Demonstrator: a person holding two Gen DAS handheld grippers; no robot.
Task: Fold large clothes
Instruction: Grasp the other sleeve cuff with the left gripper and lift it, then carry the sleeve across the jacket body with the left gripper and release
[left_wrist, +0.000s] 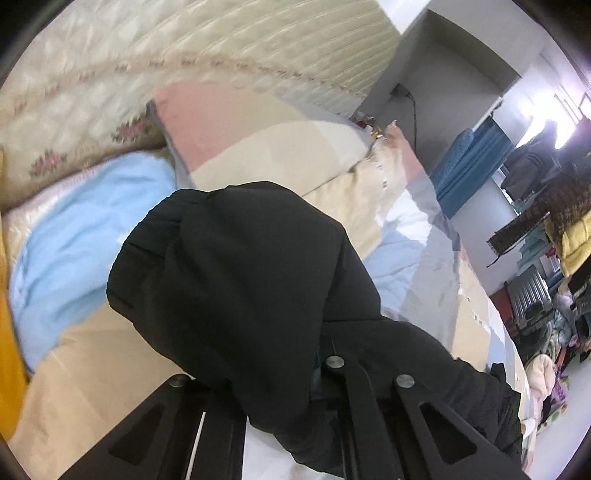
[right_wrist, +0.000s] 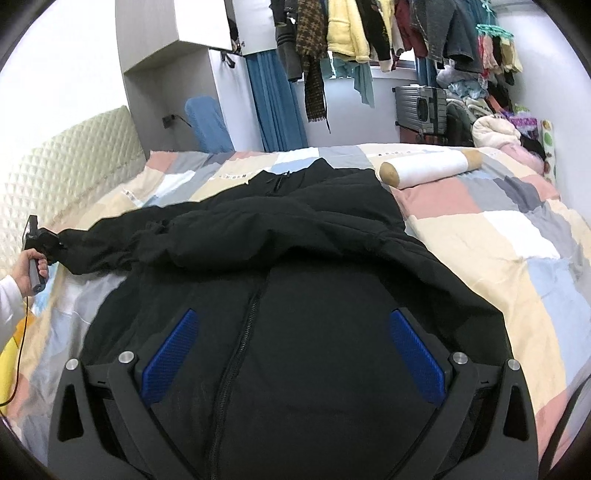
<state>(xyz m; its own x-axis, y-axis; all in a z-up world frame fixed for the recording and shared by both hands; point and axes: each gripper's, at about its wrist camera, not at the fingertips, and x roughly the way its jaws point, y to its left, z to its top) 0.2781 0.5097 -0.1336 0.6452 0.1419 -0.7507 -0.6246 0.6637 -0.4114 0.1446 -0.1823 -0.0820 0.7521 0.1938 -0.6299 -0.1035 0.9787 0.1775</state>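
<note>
jacket: a big black jacket (right_wrist: 295, 258) lies spread out on the bed (right_wrist: 498, 236), zip side up. the zip (right_wrist: 240, 332) runs down the middle, from the collar at the far end toward the near end.
sleeve: one sleeve (right_wrist: 110, 240) is pulled out to the left side. its end is lifted off the bed and goes into the left tongs (right_wrist: 48, 240).
left tongs: in the left view the black sleeve cloth (left_wrist: 240, 277) bulges over the tips and hides them. the two arms of the tongs sit close together with cloth between them, so they are pinching the sleeve.
left hand: a hand (right_wrist: 31, 271) in a white sleeve holds the handle of the left tongs, at the left edge of the bed. a thin black wire (right_wrist: 22, 339) hangs down from it.
right tongs: the right tongs (right_wrist: 293, 339) hang over the near part of the jacket. the blue pads (right_wrist: 171, 354) are spread far apart, one on each side of the zip. nothing is between them but the jacket lying below.
bed cover: patches of pink, cream, grey, blue and white.
pillow: a white roll pillow (right_wrist: 428, 170) with tan ends lies on the bed, just right of the collar.
headboard: a cream padded headboard (right_wrist: 66, 173) stands on the left.
room: clothes (right_wrist: 369, 33) hang at the back wall, with a grey suitcase (right_wrist: 421, 105) under them.
</note>
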